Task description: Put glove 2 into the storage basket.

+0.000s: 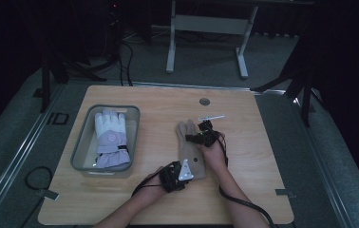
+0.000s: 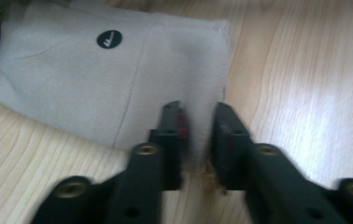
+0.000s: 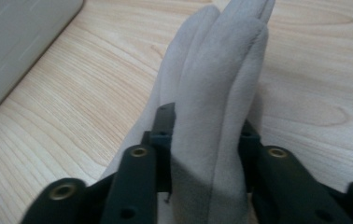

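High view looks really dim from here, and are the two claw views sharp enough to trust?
High view: dark and underexposed, room behind nearly black, yet the beige glove and tray read clearly. Left gripper view: brighter, glare on the table at right, left claw blurred, glove cuff soft. Right gripper view: evenly lit, right claw and the glove fingers near it slightly soft.

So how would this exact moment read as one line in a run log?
left gripper: jaws shut on grey glove cuff | right gripper: jaws shut on its fingers | glove flat on table | white glove in bin
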Action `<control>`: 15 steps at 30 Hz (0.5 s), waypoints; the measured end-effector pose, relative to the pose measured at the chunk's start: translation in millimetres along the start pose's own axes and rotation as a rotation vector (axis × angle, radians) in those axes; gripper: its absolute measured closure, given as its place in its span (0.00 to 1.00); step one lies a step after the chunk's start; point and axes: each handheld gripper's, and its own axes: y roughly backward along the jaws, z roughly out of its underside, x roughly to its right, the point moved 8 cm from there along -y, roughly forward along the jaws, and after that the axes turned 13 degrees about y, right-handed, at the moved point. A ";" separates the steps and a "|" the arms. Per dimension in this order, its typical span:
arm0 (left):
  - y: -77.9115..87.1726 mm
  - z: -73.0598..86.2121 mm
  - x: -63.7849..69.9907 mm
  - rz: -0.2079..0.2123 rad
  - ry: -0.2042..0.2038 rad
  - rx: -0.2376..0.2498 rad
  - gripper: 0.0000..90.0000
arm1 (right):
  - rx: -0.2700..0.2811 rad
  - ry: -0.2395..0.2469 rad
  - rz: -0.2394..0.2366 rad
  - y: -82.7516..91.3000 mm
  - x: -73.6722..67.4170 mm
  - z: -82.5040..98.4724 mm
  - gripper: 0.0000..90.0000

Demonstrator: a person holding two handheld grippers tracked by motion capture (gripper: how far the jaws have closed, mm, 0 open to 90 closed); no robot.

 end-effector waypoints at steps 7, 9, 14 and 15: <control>5.0 -1.0 2.9 -0.001 -0.006 0.028 0.92 | -0.002 0.012 -0.013 4.5 -4.5 -4.9 0.83; 8.3 -2.6 2.8 -0.001 -0.001 0.035 0.92 | 0.013 0.004 -0.013 7.6 -3.9 -6.4 0.83; 18.3 -5.8 2.9 0.002 -0.007 0.044 0.93 | 0.050 0.000 -0.039 18.4 -7.5 -13.5 0.83; 20.3 -6.3 2.4 -0.001 -0.009 0.043 0.93 | 0.056 0.001 -0.043 20.6 -8.8 -15.6 0.83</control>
